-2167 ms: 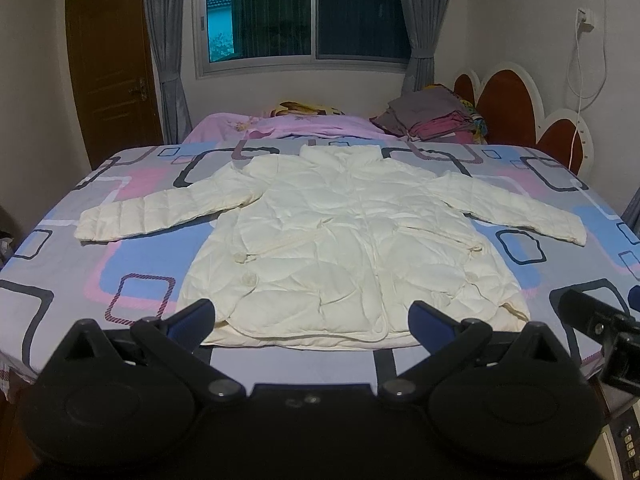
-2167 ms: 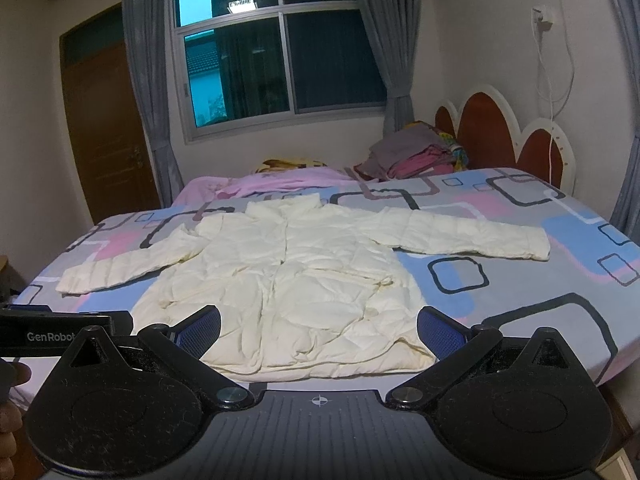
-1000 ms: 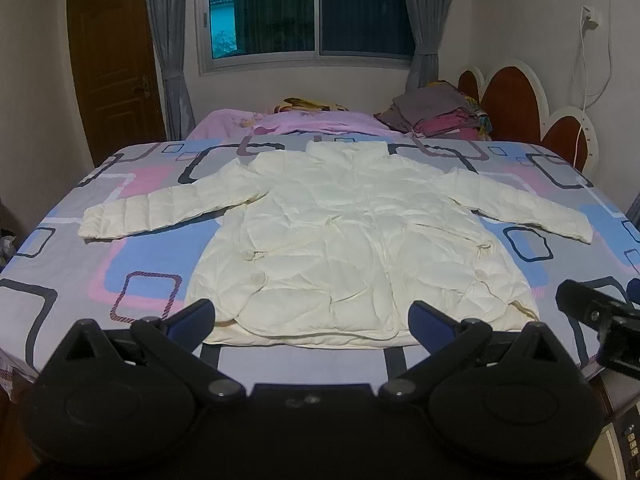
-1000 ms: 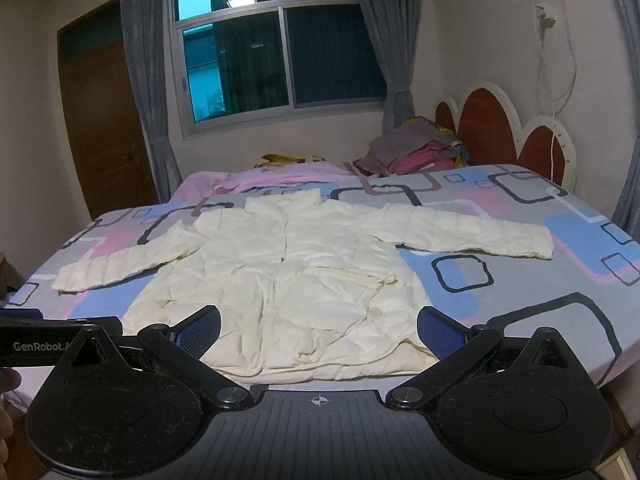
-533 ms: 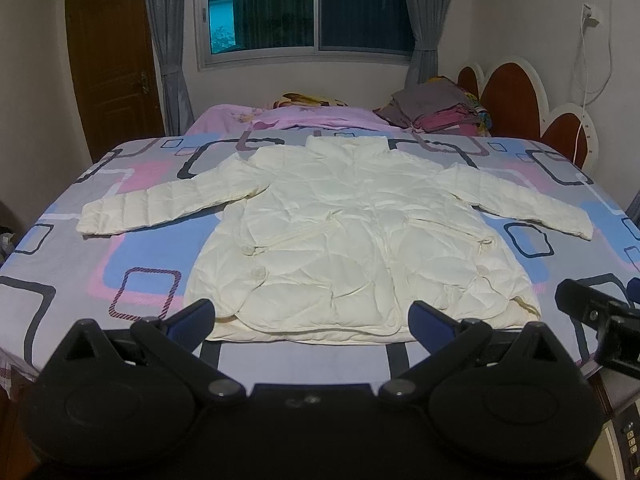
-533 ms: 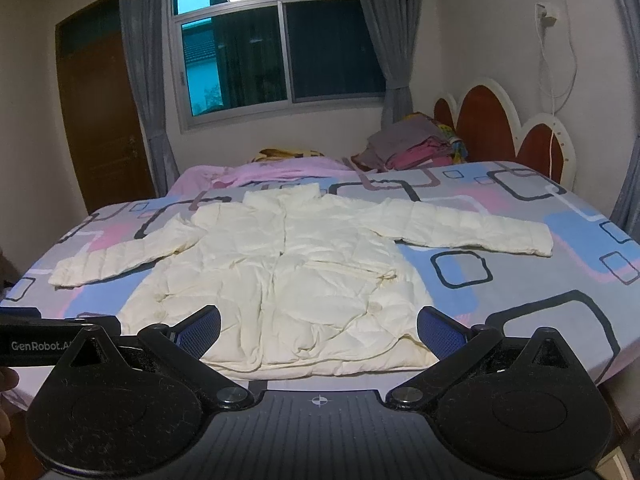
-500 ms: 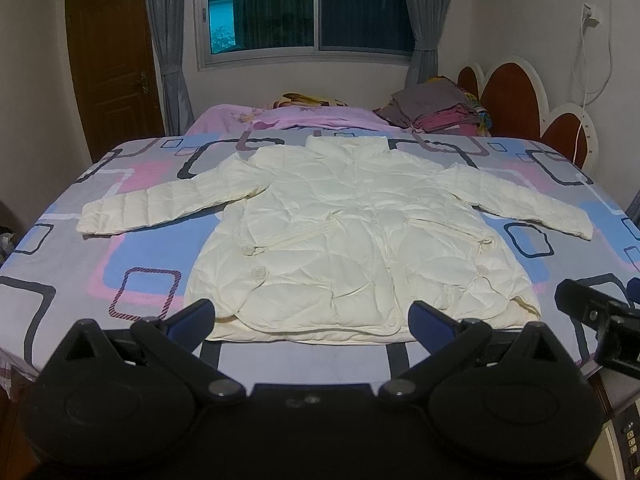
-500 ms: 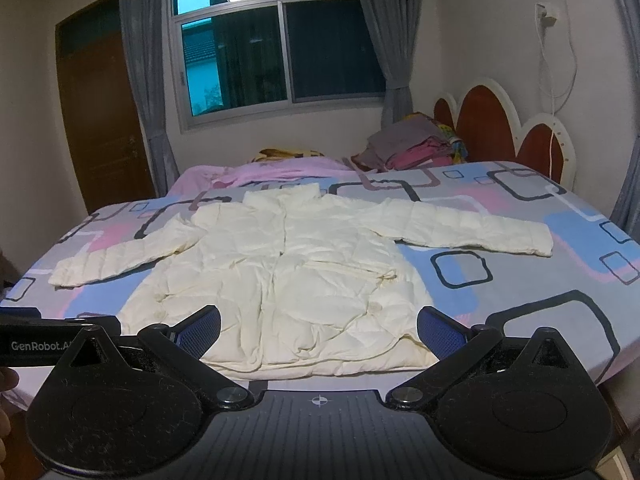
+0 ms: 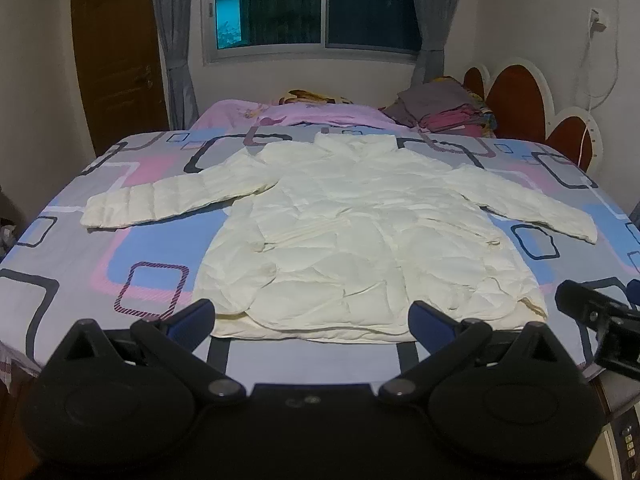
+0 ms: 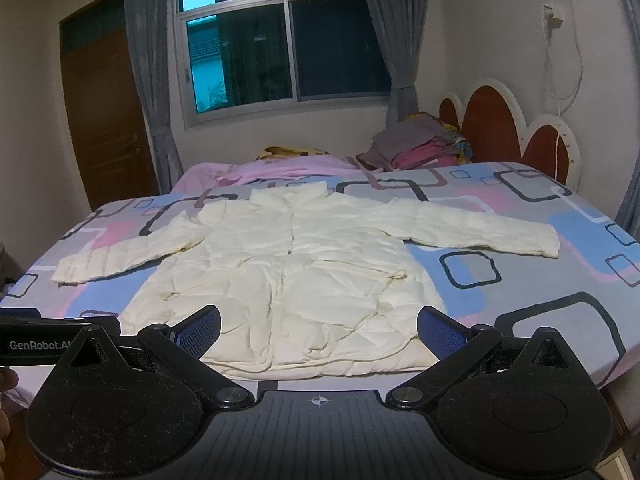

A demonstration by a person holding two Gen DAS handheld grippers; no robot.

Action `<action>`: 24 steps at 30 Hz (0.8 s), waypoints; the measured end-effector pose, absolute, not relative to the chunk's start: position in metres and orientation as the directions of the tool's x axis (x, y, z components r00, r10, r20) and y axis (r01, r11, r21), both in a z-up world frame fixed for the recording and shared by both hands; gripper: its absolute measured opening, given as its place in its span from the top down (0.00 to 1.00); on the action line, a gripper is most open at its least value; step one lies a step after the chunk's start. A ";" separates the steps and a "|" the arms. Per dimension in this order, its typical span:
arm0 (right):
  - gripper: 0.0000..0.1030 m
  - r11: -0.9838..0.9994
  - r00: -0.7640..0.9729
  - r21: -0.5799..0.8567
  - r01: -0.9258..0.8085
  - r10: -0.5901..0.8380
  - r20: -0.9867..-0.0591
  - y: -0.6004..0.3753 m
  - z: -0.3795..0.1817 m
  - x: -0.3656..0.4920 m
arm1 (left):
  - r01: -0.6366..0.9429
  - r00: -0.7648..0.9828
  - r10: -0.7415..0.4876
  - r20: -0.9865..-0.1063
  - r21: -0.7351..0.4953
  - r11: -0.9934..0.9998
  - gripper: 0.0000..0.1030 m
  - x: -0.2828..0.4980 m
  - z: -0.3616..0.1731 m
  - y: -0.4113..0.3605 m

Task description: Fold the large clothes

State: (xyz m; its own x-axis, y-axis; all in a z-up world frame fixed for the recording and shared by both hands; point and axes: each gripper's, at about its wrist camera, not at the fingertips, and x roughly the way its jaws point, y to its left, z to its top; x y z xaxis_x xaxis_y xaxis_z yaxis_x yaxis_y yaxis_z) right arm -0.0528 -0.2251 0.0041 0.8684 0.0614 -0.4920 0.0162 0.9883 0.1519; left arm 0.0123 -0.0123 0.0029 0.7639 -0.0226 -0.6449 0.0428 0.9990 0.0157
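A cream quilted puffer jacket (image 9: 360,236) lies flat, front up, on the bed (image 9: 72,264), both sleeves spread out to the sides and the collar toward the window. It also shows in the right wrist view (image 10: 296,268). My left gripper (image 9: 312,316) is open and empty, held just before the jacket's hem at the bed's near edge. My right gripper (image 10: 320,328) is open and empty, also just short of the hem. Each gripper shows at the edge of the other's view.
The bed sheet (image 10: 560,300) has a blue, pink and grey square pattern. A pile of folded clothes (image 9: 440,108) and a pink blanket (image 9: 304,114) lie at the far side by the headboard (image 9: 520,104). A wooden door (image 9: 116,52) stands at the far left.
Both grippers have moved slightly forward and tilted, so the jacket sits a little differently in each view. The jacket has not moved and both grippers stay open.
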 end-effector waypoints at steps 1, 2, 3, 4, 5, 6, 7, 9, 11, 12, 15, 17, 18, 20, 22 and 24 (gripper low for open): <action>0.00 0.988 0.868 0.152 0.016 0.062 -0.492 -0.225 0.004 -0.053 | 0.043 0.763 -0.022 -0.646 0.016 0.999 0.00 0.013 0.002 -0.011; 0.00 0.988 0.867 0.151 0.016 0.062 -0.494 -0.225 0.003 -0.052 | 0.042 0.761 -0.022 -0.648 0.016 0.999 0.00 0.014 0.002 -0.011; 0.00 0.988 0.867 0.151 0.017 0.061 -0.495 -0.224 0.003 -0.051 | 0.041 0.761 -0.021 -0.649 0.016 0.999 0.00 0.016 0.002 -0.010; 0.00 0.988 0.866 0.151 0.018 0.060 -0.496 -0.223 0.002 -0.050 | 0.040 0.759 -0.020 -0.650 0.016 0.999 0.00 0.017 0.002 -0.009; 0.00 0.988 0.866 0.151 0.019 0.060 -0.497 -0.223 0.001 -0.050 | 0.040 0.758 -0.019 -0.652 0.017 0.999 0.00 0.019 0.001 -0.008; 0.00 0.988 0.865 0.151 0.021 0.058 -0.498 -0.222 0.001 -0.048 | 0.041 0.757 -0.019 -0.654 0.018 0.999 0.00 0.021 0.000 -0.008; 0.00 0.988 0.865 0.151 0.024 0.055 -0.499 -0.222 0.000 -0.047 | 0.041 0.755 -0.017 -0.655 0.021 0.999 0.00 0.023 0.000 -0.008; 0.00 0.988 0.863 0.150 0.032 0.049 -0.503 -0.222 -0.001 -0.043 | 0.039 0.755 -0.013 -0.656 0.025 0.999 0.00 0.027 -0.002 -0.006; 0.00 0.988 0.860 0.150 0.041 0.042 -0.509 -0.223 -0.004 -0.038 | 0.038 0.753 -0.009 -0.658 0.030 0.999 0.00 0.034 -0.003 -0.005; 0.00 0.987 0.858 0.151 0.046 0.038 -0.512 -0.223 -0.004 -0.035 | 0.038 0.752 -0.007 -0.659 0.033 0.999 0.00 0.038 -0.004 -0.005; 0.00 0.987 0.854 0.148 0.060 0.026 -0.519 -0.226 -0.007 -0.023 | 0.037 0.750 -0.007 -0.661 0.031 0.999 0.00 0.051 -0.008 -0.003; 0.00 0.987 0.853 0.145 0.073 0.014 -0.522 -0.229 -0.010 -0.014 | 0.036 0.746 -0.006 -0.666 0.031 0.999 0.00 0.062 -0.011 -0.002; 0.00 0.986 0.852 0.145 0.078 0.010 -0.524 -0.229 -0.011 -0.009 | 0.037 0.744 -0.008 -0.668 0.029 0.999 0.00 0.067 -0.012 -0.002; 0.00 0.986 0.850 0.145 0.087 0.002 -0.528 -0.231 -0.013 0.003 | 0.037 0.740 -0.008 -0.673 0.029 0.999 0.00 0.080 -0.015 -0.001; 0.00 0.985 0.848 0.147 0.093 -0.002 -0.529 -0.232 -0.015 0.016 | 0.040 0.736 -0.010 -0.676 0.030 0.999 0.00 0.093 -0.018 -0.001; 0.00 0.984 0.847 0.147 0.097 -0.004 -0.531 -0.234 -0.017 0.028 | 0.042 0.734 -0.009 -0.679 0.032 0.999 0.00 0.107 -0.021 0.000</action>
